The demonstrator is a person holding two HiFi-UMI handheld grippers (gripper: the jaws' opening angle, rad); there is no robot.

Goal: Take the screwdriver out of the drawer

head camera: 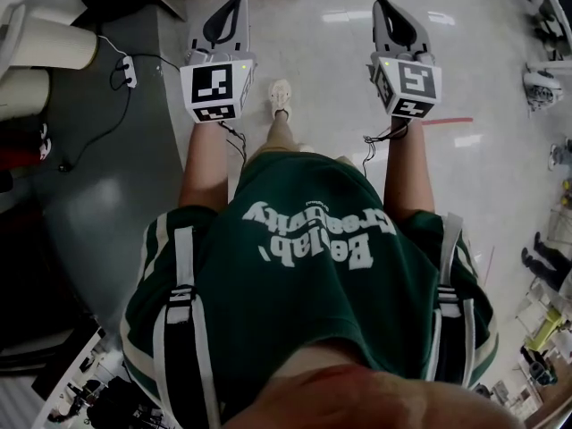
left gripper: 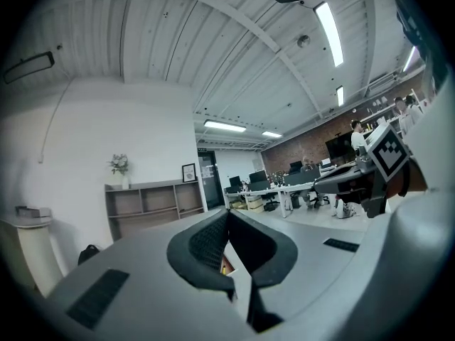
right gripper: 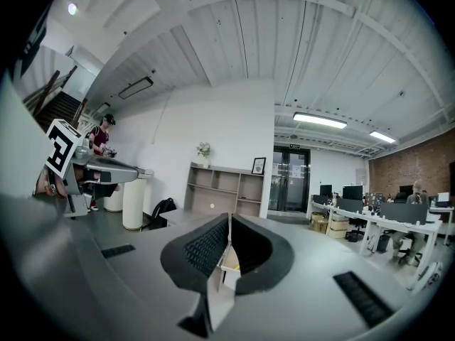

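Observation:
No screwdriver or drawer can be made out in any view. In the head view my left gripper [head camera: 234,5] and right gripper [head camera: 386,9] are held out side by side over the pale floor, both pointing ahead. Each has its jaws closed together with nothing between them. In the left gripper view the black pads [left gripper: 206,244] of the left gripper [left gripper: 227,215] meet at the tips. The right gripper [right gripper: 229,219] looks the same in its own view. Below its tips a small pale box-like shape [right gripper: 229,263] shows through the gap; I cannot tell what it is.
The person wears a green shirt, and one shoe [head camera: 281,96] shows between the grippers. White cylinders [head camera: 49,43] and cables [head camera: 125,70] lie at the left. Ahead are a low open shelf unit [right gripper: 224,187], glass doors [right gripper: 291,180] and rows of office desks [left gripper: 284,190].

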